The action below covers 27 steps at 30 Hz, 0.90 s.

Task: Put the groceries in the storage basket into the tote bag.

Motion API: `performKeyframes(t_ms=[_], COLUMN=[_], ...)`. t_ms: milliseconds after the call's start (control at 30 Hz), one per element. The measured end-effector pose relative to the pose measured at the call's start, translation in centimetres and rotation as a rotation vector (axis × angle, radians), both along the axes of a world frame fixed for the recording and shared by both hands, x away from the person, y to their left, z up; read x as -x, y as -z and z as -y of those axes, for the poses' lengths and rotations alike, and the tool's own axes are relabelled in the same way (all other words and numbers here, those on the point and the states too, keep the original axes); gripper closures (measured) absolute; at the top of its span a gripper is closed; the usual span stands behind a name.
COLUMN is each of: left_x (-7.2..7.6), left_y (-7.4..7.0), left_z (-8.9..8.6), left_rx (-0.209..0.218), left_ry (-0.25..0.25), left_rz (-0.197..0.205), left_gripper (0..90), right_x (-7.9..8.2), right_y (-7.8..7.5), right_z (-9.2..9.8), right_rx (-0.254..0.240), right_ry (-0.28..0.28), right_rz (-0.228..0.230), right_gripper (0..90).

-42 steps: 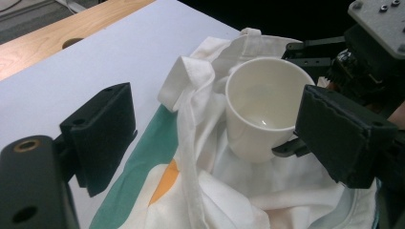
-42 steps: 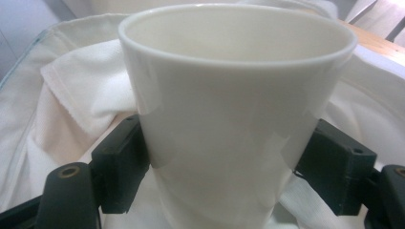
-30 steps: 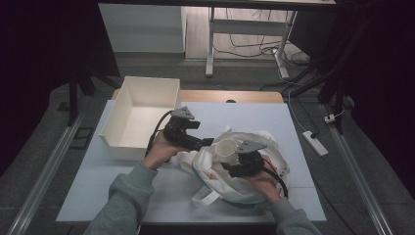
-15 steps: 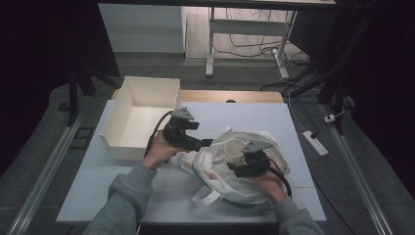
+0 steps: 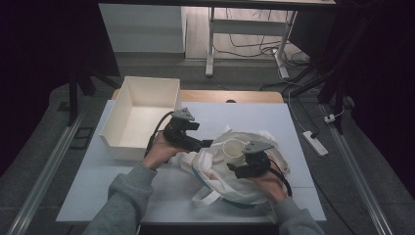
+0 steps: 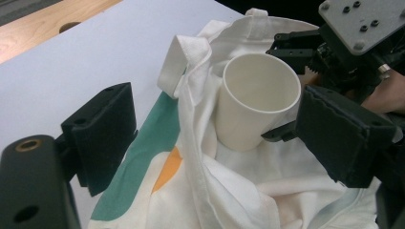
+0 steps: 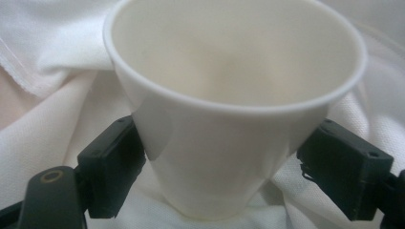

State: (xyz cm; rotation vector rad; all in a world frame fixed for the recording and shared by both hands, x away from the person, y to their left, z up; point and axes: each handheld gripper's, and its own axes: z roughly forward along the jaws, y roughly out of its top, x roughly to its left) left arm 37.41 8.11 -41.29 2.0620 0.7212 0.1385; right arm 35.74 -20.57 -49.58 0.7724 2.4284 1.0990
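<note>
Overhead, a person sits at a white table [image 5: 147, 196] with a two-jaw gripper in each hand. A rumpled white cloth tote bag [image 5: 220, 181] with teal and orange print lies on the table in front of them, and a white paper cup [image 5: 234, 147] stands upright on the folds at the bag's mouth, tilted slightly.

The right gripper [image 7: 224, 176] sits low around the cup [image 7: 229, 114]. Its jaws have just been opening: the cup is between them, the left jaw close against the cup's wall and the right jaw set a little apart from it, so the cup is not squeezed. From above, this gripper [image 5: 240, 170] lies just on the near side of the cup.

The left gripper [image 6: 210, 157] points at the bag [image 6: 229, 191] from the other side. Its jaws stand wide apart with cloth and the cup [image 6: 255, 100] in the space between them; whether they pinch the fabric cannot be told. From above, the left gripper [image 5: 203, 145] rests at the bag's left edge.

An open white box [image 5: 115, 142] stands on the table to the left of the bag, near the left hand.
</note>
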Motion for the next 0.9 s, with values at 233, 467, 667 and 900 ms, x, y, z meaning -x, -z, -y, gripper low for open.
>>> performKeyframes(t_ms=[233, 467, 667, 900], left_x=[0.2, 0.3, 1.0, 2.3], left_y=[0.1, 0.3, 0.4, 0.4], left_z=[0.1, -0.1, -0.5, -1.5], left_rx=[-0.023, -0.037, -0.052, -0.063], left_ry=[0.002, 0.002, -0.006, -0.015], left_rz=[0.009, 0.005, 0.009, 0.021], left_gripper=[14.5, 15.1, 16.8, 19.9], right_x=[0.9, 2.0, 2.5, 3.0], right_y=[-1.3, -2.5, -3.2, -4.1], right_z=[0.6, 1.3, 2.0, 3.5], right_rx=[-0.053, -0.083, -0.102, -0.128], right_ry=[-0.004, -0.004, -0.001, 0.026], right_rz=[0.03, 0.047, 0.06, 0.082], right_gripper=[14.9, 15.0, 16.0, 18.8])
